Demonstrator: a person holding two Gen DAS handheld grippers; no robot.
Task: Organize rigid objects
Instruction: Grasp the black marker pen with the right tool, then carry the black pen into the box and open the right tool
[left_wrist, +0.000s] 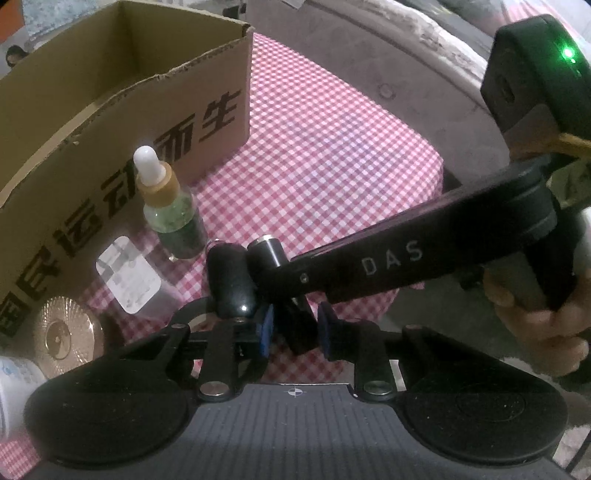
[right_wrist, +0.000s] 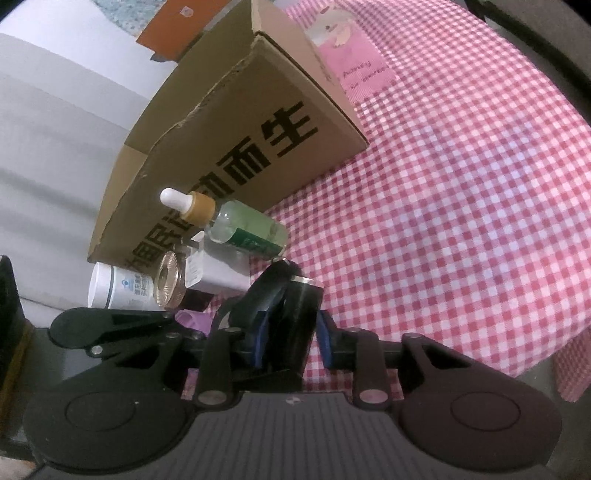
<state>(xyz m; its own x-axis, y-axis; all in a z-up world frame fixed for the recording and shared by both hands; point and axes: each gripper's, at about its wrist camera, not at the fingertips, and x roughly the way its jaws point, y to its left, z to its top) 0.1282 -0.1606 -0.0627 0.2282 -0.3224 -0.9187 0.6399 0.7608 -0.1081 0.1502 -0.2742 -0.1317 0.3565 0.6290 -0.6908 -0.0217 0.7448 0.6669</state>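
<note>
A black cylinder with a silver cap (right_wrist: 303, 314) sits between the blue pads of my right gripper (right_wrist: 291, 338), which press on its sides. Seen from the left wrist, its capped end (left_wrist: 264, 247) pokes out past the DAS-marked black bar (left_wrist: 391, 254) of that tool. A glossy black oblong thing (left_wrist: 231, 280) lies right beside it. My left gripper (left_wrist: 295, 328) has its pads narrowly either side of a black piece (left_wrist: 297, 325). I cannot tell what that piece is, nor whether the pads press on it.
An open cardboard box (left_wrist: 122, 122) stands at the back left on the red checked cloth (left_wrist: 332, 147). In front of it are a green dropper bottle (left_wrist: 173, 210), a white square item (left_wrist: 127, 275), a gold disc (left_wrist: 62, 332) and a white jar (right_wrist: 118, 288). A hand (left_wrist: 535, 321) holds the right tool.
</note>
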